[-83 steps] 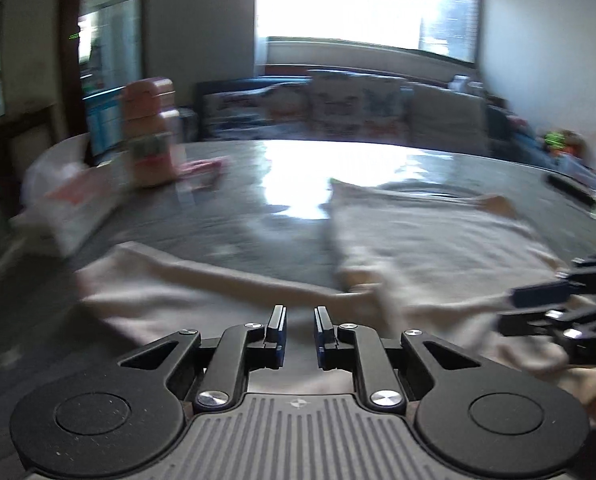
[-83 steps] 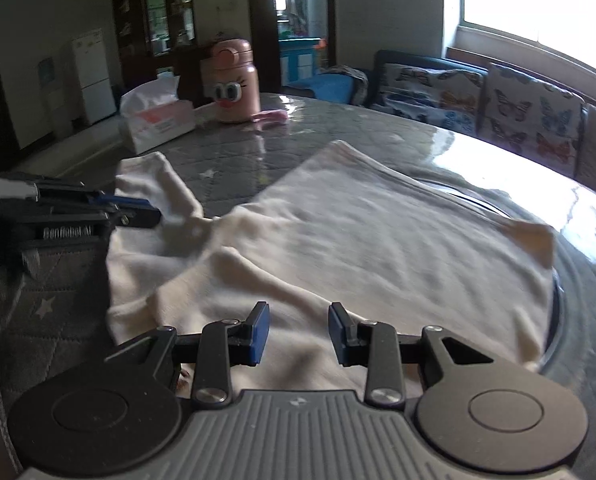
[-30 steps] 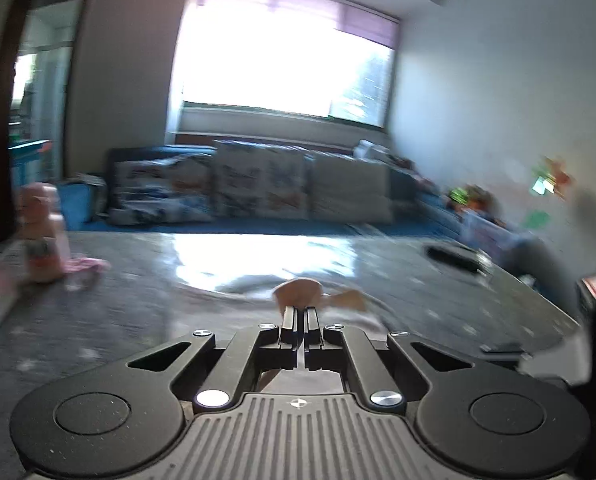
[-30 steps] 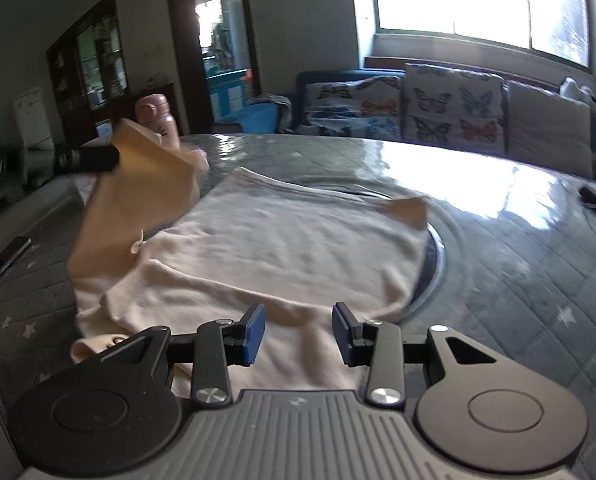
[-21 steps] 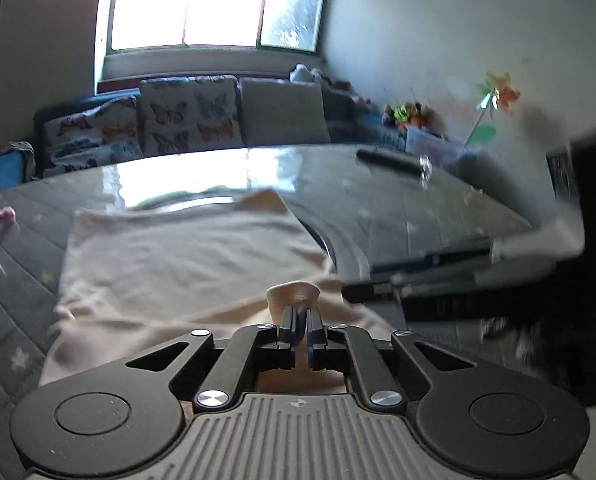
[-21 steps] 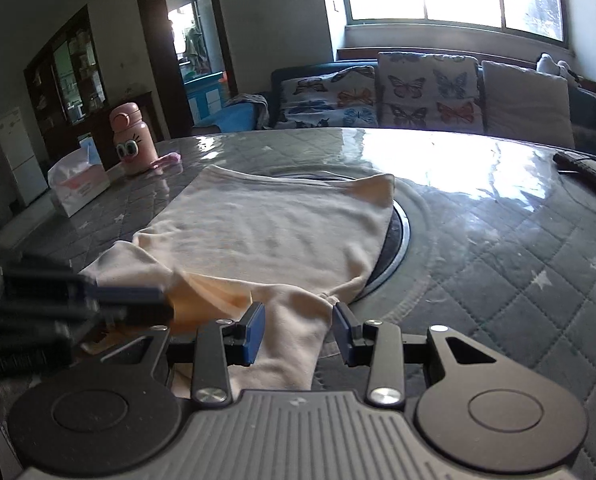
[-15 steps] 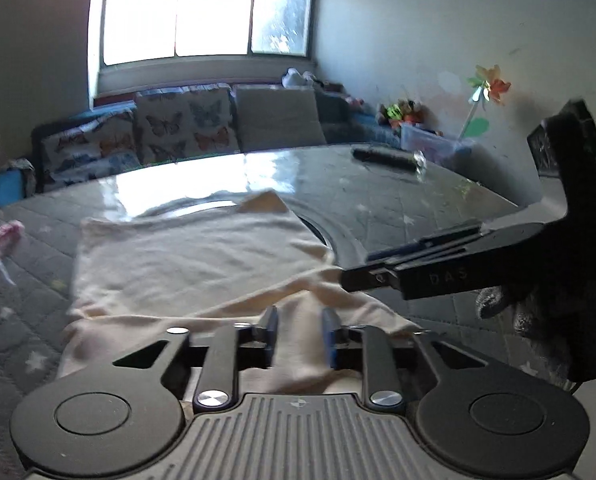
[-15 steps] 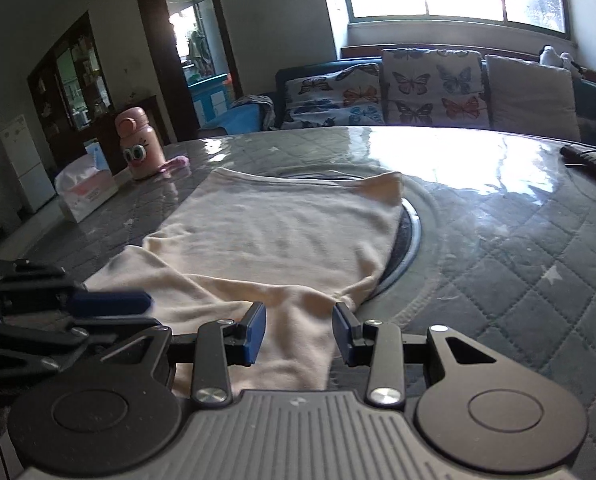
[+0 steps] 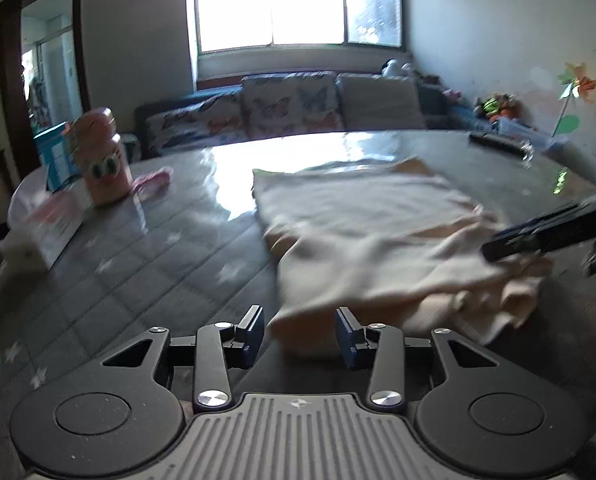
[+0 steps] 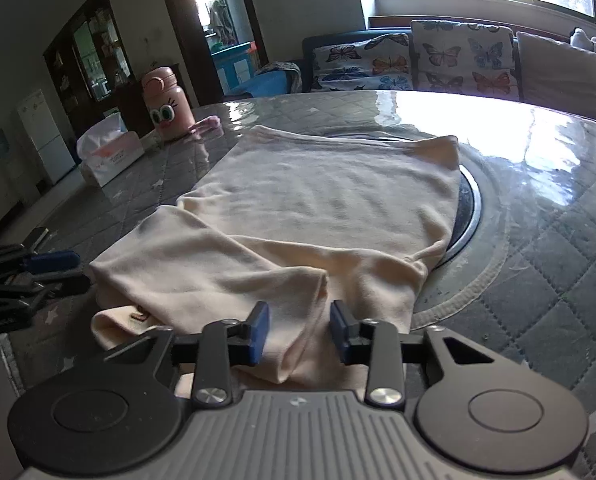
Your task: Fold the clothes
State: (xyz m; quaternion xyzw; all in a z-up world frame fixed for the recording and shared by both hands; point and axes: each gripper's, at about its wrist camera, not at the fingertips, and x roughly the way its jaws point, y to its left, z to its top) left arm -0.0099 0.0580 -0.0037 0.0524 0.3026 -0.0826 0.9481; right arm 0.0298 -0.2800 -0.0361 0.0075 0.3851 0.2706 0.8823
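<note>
Cream shirt [image 10: 321, 200] lies mid-desk [image 10: 557, 248], near sleeve already folded over, so I'd say we're between folds. Left gripper [image 9: 299, 330] jaws are opening, right gripper [image 10: 299, 330] jaws closing around the near hem, not pinching yet. Next: grab that hem. Tissue box [image 10: 110, 152], far left, has tissues sticking out.

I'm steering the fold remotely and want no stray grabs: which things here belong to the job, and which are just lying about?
Job:
- cream garment, sleeve folded in
- left gripper, opening, fabric edge between jaws
- right gripper, closing over the near hem

Lying about:
- pink cartoon bottle
- tissue box
- pink cloth
- remote control
</note>
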